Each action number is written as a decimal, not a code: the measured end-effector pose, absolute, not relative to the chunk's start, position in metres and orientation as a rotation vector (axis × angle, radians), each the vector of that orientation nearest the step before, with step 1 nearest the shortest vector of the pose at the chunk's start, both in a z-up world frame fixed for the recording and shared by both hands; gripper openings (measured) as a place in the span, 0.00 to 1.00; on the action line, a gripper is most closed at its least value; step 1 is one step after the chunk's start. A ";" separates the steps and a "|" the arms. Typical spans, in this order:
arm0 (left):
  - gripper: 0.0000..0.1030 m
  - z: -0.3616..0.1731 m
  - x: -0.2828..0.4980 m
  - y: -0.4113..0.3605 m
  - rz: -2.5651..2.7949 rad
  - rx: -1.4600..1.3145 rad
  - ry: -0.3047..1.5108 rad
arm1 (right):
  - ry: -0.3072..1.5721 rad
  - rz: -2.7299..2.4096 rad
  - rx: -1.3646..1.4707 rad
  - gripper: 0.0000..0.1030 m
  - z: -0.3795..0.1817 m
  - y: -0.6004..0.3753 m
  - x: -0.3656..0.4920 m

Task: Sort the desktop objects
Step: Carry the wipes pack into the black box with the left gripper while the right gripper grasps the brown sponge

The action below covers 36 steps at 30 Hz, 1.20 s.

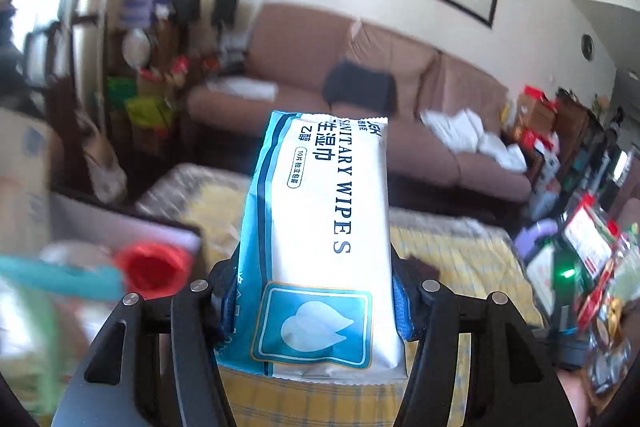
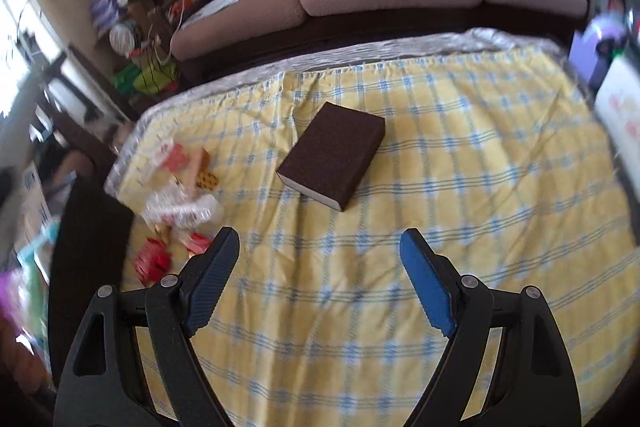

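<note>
The left tool pinches a pack of sanitary wipes across its width near the lower end, held up in the centre of the left wrist frame, well above the yellow checked cloth on the counter. The pack is soft and smooth-skinned, and the pads grip only its lower part, so most of it stands free beyond the tool. It could slide out or sag over if the tool swings quickly or the squeeze eases, and the blur at the frame's edges suggests the tool is moving. A drop would likely land it among the clutter at lower left, near the red cap.

The pack's long axis runs away from the tool, up the frame toward the brown sofa, leaning slightly left; its sealed crimped edge is at the far end and the resealable flap label sits near the pads.

The right tool is spread wide and holds nothing, poised above the cloth in the lower centre of the right wrist frame. Beyond it a dark brown block lies flat on the counter, its long axis running diagonally from lower left to upper right. Loose wrappers sit at the left edge.
</note>
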<state>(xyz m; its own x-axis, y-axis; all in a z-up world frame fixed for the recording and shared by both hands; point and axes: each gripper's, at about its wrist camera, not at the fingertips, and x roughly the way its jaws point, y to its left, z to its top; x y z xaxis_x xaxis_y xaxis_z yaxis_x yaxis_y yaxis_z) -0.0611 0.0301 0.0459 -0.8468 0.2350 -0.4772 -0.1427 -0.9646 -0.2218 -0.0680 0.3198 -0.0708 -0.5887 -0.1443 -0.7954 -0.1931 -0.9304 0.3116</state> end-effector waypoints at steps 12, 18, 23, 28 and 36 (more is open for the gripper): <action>0.58 0.081 -0.047 -0.047 3.104 -0.713 -0.321 | 0.577 2.528 -1.596 0.99 -0.105 0.305 -0.156; 0.58 0.077 -0.045 -0.078 3.217 -0.722 -0.308 | 0.383 2.306 -1.602 0.96 -0.157 0.287 -0.199; 0.58 0.087 -0.036 -0.109 3.278 -0.718 -0.311 | 0.306 2.366 -1.486 0.72 -0.149 0.273 -0.187; 0.58 0.097 -0.012 -0.153 3.368 -0.722 -0.351 | 0.287 2.410 -1.424 0.72 -0.113 0.275 -0.172; 0.58 0.083 -0.012 -0.196 3.350 -0.959 -0.445 | 0.192 3.095 -1.243 0.72 0.009 0.159 -0.117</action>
<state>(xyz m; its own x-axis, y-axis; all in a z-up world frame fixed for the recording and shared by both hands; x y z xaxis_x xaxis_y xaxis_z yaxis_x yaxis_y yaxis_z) -0.0124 -0.1960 0.0832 -0.7877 -0.2792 -0.5491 0.4129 -0.9008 -0.1343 -0.1165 0.1585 0.0094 -0.7062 -0.2253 -0.6712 0.1408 -0.9738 0.1788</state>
